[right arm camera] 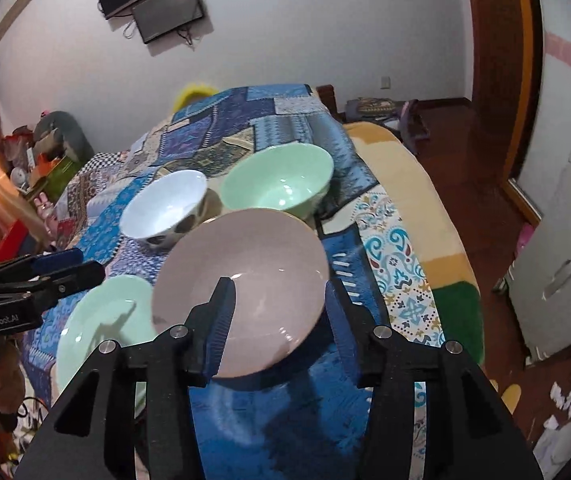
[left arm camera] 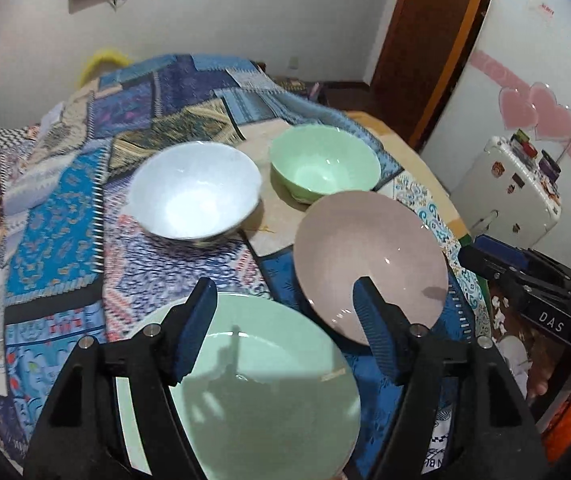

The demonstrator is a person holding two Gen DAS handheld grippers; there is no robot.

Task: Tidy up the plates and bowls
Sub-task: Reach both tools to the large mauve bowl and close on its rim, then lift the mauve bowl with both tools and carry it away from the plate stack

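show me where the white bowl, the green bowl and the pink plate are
white bowl (left arm camera: 195, 200), left wrist view, inside bottom
green bowl (left arm camera: 323, 168), left wrist view, inside wall
pink plate (right arm camera: 245, 264), right wrist view, centre of its face

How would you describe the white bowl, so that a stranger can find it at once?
Look at the bed with the blue patchwork cover; two bowls stand on it behind two plates. The white bowl is the one on the left, beside the green bowl. It alone is white inside, with dark spots on its outer wall.
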